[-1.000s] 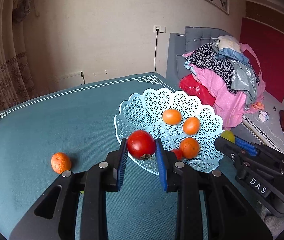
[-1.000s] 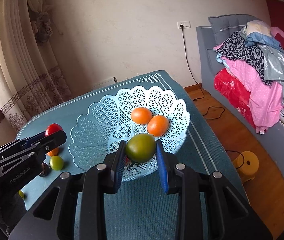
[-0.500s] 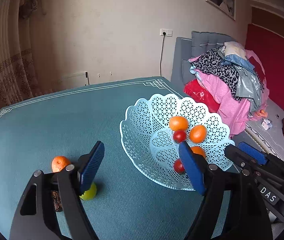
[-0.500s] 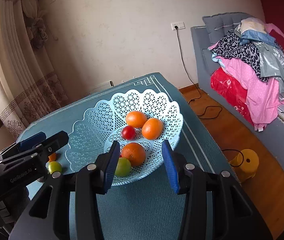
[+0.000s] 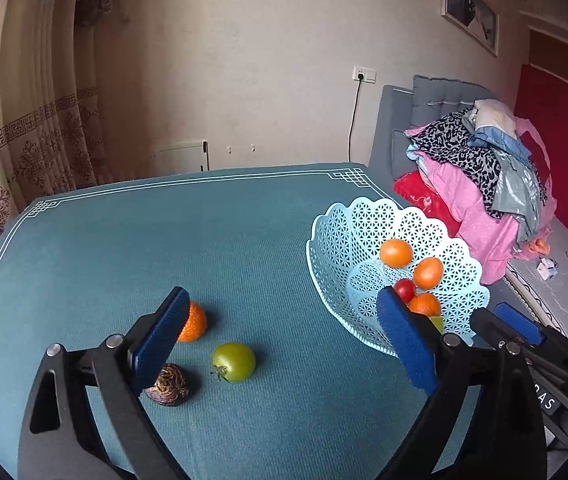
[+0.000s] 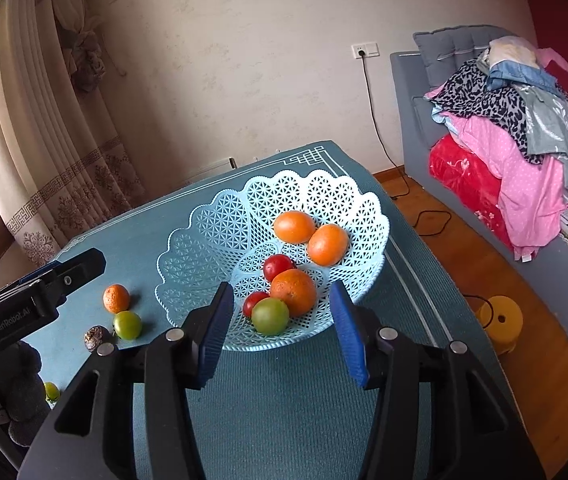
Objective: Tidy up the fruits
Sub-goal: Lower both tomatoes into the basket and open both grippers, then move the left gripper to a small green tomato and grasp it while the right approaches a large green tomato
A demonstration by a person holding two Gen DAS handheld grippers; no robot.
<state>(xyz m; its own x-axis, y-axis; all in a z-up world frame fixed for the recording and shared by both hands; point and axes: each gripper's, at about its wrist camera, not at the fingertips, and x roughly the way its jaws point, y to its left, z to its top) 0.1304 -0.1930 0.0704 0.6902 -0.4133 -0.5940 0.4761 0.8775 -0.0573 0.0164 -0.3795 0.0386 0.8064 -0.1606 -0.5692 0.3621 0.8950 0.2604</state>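
Basket (image 6: pixel 204 248) upright, opening upward.

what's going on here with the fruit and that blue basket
A person with a gripper in each hand is sorting fruit into the light blue basket. Both the left gripper and the right gripper are empty, their fingers having just been opening. The basket holds three oranges, two red tomatoes and a green tomato. On the table wait an orange, another green tomato and a dark wrinkled fruit.

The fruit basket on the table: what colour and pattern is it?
Light blue openwork lattice with a scalloped rim; the basket shows best in the right wrist view.
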